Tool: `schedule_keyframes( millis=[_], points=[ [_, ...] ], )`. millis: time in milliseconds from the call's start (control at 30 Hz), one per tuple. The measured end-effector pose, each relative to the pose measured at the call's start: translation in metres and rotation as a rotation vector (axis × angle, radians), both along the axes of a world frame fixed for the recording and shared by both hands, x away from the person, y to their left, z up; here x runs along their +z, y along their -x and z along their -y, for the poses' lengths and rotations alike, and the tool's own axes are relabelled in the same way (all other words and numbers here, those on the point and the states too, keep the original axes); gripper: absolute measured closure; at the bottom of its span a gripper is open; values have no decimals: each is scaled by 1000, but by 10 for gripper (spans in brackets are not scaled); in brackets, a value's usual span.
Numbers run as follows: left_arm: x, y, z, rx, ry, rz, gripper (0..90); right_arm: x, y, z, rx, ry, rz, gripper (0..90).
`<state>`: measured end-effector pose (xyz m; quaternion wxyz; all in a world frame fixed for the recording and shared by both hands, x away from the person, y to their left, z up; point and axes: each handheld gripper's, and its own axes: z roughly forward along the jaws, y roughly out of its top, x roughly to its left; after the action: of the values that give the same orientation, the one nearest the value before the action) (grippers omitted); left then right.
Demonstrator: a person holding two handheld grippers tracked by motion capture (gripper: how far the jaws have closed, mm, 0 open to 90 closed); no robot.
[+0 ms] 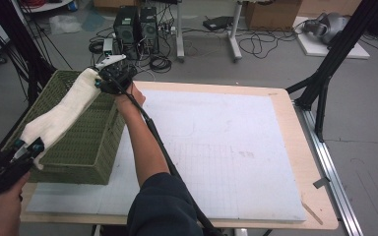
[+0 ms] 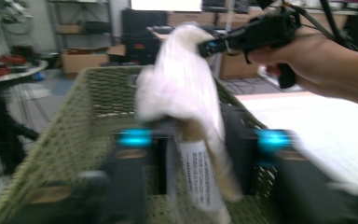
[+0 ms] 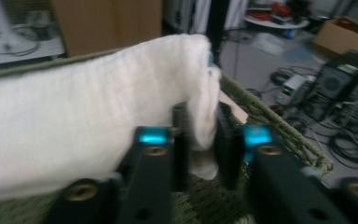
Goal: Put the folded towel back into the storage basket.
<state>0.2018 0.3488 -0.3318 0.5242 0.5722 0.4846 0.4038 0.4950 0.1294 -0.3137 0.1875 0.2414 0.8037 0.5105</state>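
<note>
The long white fluffy cloth [image 1: 61, 115] hung over the green woven basket [image 1: 86, 147], stretched lengthways between both pinching grippers: left gripper [image 1: 29, 146] near, right gripper [image 1: 98, 81] far.

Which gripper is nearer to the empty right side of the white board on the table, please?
Right. The right gripper holds the white cloth beside the white board; the left gripper is farther left, over the green woven basket.
</note>
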Motion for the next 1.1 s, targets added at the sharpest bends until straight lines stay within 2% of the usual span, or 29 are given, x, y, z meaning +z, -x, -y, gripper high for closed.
schedule_keyframes(
  millis=[67, 200, 300, 400, 467, 567, 600, 733, 833, 867, 933, 1100],
  points=[
    [4, 3, -1, 29, 9, 31, 391, 1, 1, 0, -1, -8, -8, 558],
    [10, 6, 0, 14, 7, 55, 354, 10, 7, 6, 16, 2, 3, 539],
    [10, 3, 4, -11, 15, 41, 346, 19, 13, 18, 24, -5, 21, 529],
    [10, -1, 10, -51, 30, 19, 336, 25, 18, 33, 28, -4, 9, 501],
    [10, -4, 15, -85, 52, 17, 324, 29, 21, 47, 32, -15, 6, 474],
    [11, -9, 23, -124, 63, 14, 277, 32, 24, 68, 46, -32, -25, 410],
    [12, -10, 26, -134, 69, 13, 256, 32, 26, 75, 41, -36, -28, 357],
    [13, -17, 40, -182, 78, 1, 225, 30, 33, 104, 28, -42, -43, 273],
    [14, -23, 52, -216, 73, -12, 168, 29, 40, 126, 11, -41, -47, 243],
    [14, -25, 56, -248, 76, -11, 169, 28, 43, 134, 9, -43, -44, 227],
    [14, -29, 65, -278, 82, -11, 171, 27, 48, 150, -9, -32, -56, 207],
    [13, -37, 84, -354, 84, -14, 176, 21, 64, 193, -44, -37, -51, 203]
  ],
)
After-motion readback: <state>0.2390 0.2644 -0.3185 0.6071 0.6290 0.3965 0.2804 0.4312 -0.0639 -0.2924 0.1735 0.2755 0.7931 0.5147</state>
